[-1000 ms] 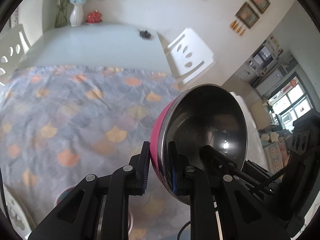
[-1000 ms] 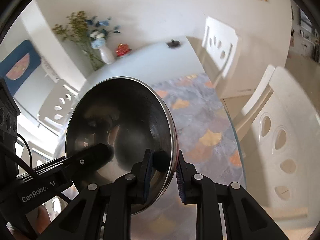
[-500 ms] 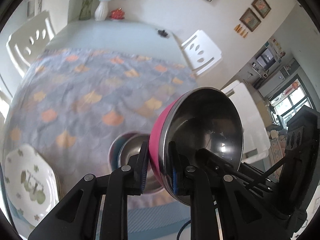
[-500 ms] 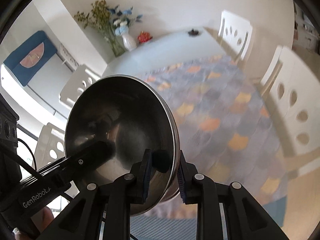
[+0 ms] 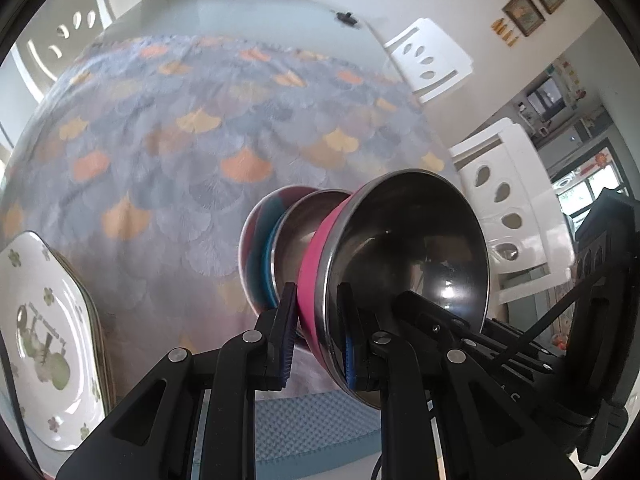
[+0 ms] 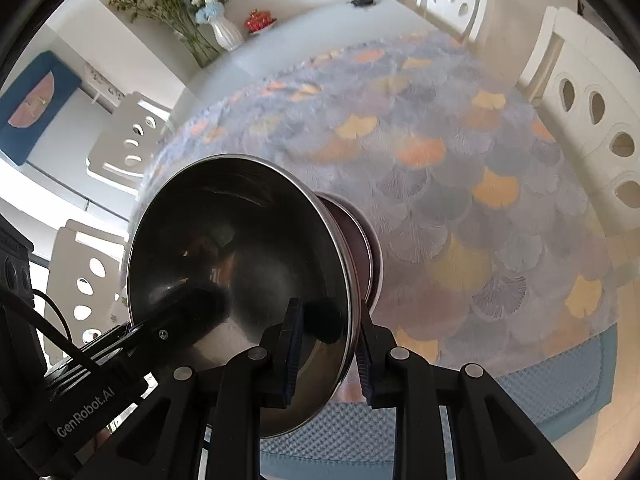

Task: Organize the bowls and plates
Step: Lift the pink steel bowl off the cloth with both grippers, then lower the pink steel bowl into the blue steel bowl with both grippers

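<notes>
1. The pink bowl (image 5: 404,264) fills the lower centre-right of the left wrist view, its rim running between the fingers of the left gripper (image 5: 316,340); in the right wrist view the same bowl (image 6: 236,276) sits lower left of centre.
2. The left gripper is nearly closed, pinching the bowl's rim, one pad on the pink outside, one inside. The right gripper (image 6: 328,344) is likewise narrowed onto the opposite rim.
3. The bowl is steel inside, pink outside, tilted, directly over a stack of bowls (image 5: 272,256) on the patterned cloth (image 5: 192,128); contact unclear.
4. Stacked white floral plates (image 5: 44,340) lie at lower left.
</notes>
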A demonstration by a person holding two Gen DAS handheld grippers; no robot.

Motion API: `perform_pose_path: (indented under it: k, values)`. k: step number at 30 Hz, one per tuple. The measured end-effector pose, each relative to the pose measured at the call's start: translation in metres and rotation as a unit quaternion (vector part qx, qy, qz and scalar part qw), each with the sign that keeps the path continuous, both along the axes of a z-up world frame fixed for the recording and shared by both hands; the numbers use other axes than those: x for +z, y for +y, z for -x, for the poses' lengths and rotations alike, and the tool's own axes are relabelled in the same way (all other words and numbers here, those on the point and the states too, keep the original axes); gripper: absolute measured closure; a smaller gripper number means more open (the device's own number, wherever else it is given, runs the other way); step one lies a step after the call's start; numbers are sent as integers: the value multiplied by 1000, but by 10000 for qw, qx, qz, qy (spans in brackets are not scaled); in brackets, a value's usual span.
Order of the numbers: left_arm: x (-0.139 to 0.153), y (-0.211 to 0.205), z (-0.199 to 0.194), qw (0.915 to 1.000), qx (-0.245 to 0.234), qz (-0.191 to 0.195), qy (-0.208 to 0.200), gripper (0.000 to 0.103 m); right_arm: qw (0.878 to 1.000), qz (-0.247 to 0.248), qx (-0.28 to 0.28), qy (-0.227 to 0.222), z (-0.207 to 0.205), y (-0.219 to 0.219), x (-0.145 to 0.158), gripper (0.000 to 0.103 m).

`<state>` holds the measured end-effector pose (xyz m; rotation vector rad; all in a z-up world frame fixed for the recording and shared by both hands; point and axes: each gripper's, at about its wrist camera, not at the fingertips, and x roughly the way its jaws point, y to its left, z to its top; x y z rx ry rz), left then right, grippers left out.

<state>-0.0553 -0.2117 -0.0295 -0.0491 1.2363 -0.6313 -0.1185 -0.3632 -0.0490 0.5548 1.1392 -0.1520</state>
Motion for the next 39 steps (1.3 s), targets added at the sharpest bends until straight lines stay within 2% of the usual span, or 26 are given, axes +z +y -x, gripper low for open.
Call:
perform_pose_path:
  k: [8, 15, 17, 22, 31, 35, 39]
  values:
    - [-12, -8, -11, 9996, 146, -226, 98, 88, 9994, -94, 228, 254, -18, -7, -14, 79]
    - [-17, 0, -19, 9986, 361, -65, 383, 84, 9982, -276, 361, 389, -27, -12, -19, 79]
    - [-16, 6, -20, 9980, 519, -136, 329, 85, 9979, -295, 412, 393, -27, -11, -18, 79]
    - [-13, 16, -26, 9971, 666, 80, 367, 85, 9981, -302, 414, 346, -27, -11, -17, 79]
    - [-15, 14, -22, 9970, 731, -5, 243, 85, 9987, -230, 355, 280, -26, -16, -7, 79]
    - [-12, 13, -21, 9972, 727, -166, 58, 85, 9989, -210, 309, 296, -23, -22, -5, 77]
    - [-11, 16, -22, 9971, 735, -160, 70, 85, 9991, -217, 268, 257, -19, -25, 0, 77]
